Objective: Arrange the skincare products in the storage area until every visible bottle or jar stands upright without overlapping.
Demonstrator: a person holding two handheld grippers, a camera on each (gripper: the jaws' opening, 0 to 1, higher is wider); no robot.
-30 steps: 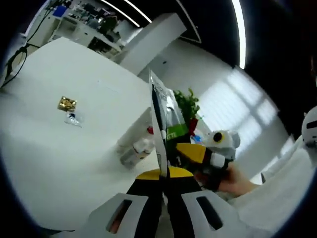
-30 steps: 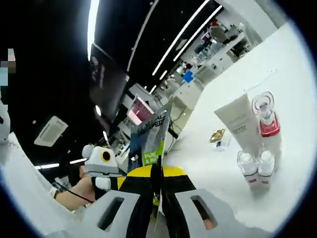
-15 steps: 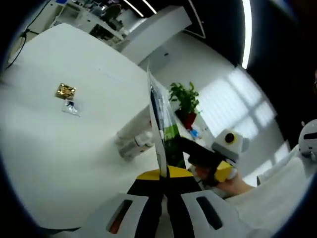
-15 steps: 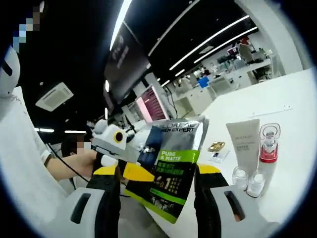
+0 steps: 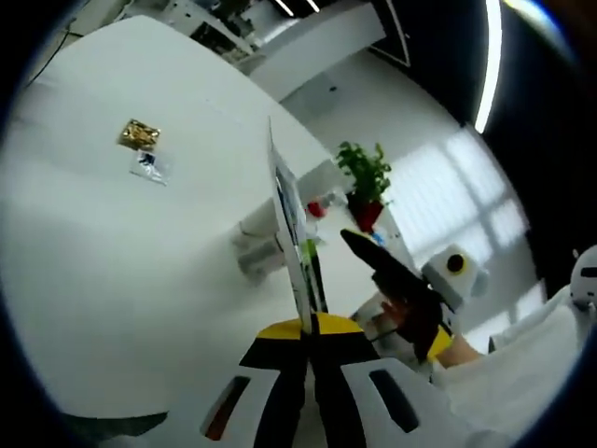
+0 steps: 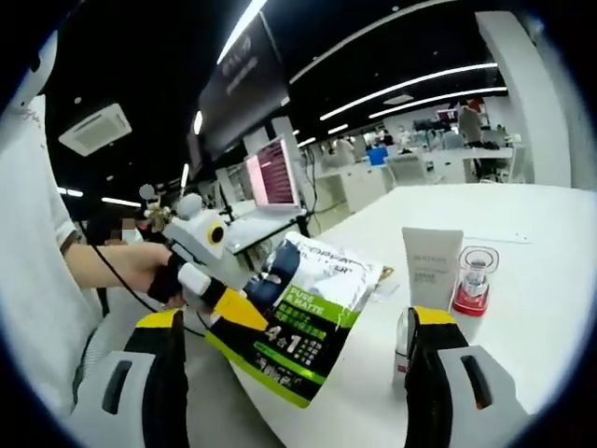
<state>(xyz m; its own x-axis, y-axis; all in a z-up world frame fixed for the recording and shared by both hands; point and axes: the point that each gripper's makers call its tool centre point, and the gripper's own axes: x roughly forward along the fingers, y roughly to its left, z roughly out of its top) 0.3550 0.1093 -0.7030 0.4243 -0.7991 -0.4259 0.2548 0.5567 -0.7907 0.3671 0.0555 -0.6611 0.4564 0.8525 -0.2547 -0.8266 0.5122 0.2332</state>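
Note:
A black-and-green skincare pouch (image 6: 303, 313) hangs in the air, held at its left edge by my left gripper (image 6: 238, 306), which is shut on it. In the left gripper view the same pouch (image 5: 291, 233) stands edge-on out of the shut left gripper (image 5: 308, 327). My right gripper (image 6: 297, 315) is open wide, its jaws on either side of the pouch and not touching it. The right gripper (image 5: 378, 266) sits to the right in a person's hand. On the table stand a white tube (image 6: 429, 266), a red-collared clear bottle (image 6: 472, 285) and a small bottle (image 6: 402, 338).
The white table (image 5: 121, 280) carries a small gold item (image 5: 138, 134) and a clear packet (image 5: 149, 166) at its far left. A potted plant (image 5: 366, 173) stands beyond the table. A person's arm (image 6: 103, 266) reaches in from the left.
My right gripper has opened, let go of the pouch and drawn back from it. The left gripper has kept its hold on the pouch.

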